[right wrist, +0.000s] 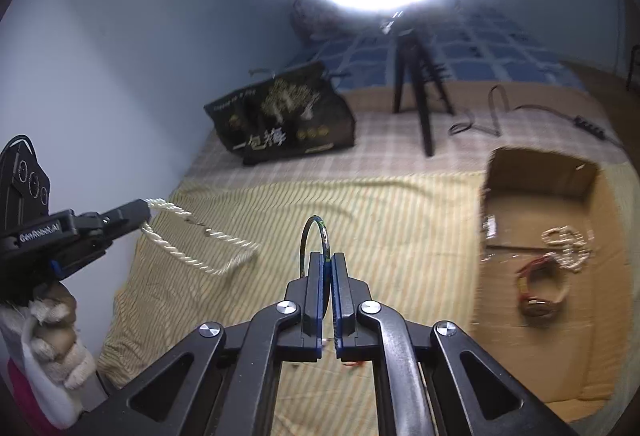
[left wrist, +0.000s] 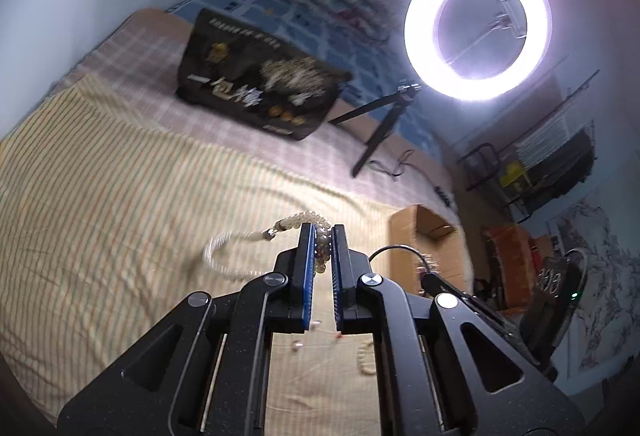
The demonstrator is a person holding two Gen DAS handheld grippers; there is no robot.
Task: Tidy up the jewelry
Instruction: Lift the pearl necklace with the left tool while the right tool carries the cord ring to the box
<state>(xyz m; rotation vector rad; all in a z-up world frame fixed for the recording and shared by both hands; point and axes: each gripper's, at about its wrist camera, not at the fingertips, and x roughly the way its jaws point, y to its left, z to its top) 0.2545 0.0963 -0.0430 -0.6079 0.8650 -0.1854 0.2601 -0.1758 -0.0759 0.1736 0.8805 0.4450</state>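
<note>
My left gripper (left wrist: 322, 232) is shut on a pearl bead necklace (left wrist: 228, 256) that dangles in a blurred loop above the striped bedspread (left wrist: 120, 176). From the right wrist view the same left gripper (right wrist: 142, 214) shows at the left edge, with the pearl necklace (right wrist: 200, 244) swinging from it. My right gripper (right wrist: 327, 260) is shut on a thin dark bangle (right wrist: 314, 240) that stands upright between its pads. An open cardboard box (right wrist: 536, 172) lies to the right and holds a pearl strand (right wrist: 568, 248) and a red-and-tan bracelet (right wrist: 540, 288).
A black printed bag (right wrist: 284, 116) stands at the back of the bed. A bright ring light (left wrist: 478, 28) sits on a black tripod (right wrist: 420, 92), with a cable (right wrist: 496, 112) beside it. A gloved hand (right wrist: 52, 336) holds the left gripper. Small loose jewelry pieces (left wrist: 366, 360) lie on the bedspread.
</note>
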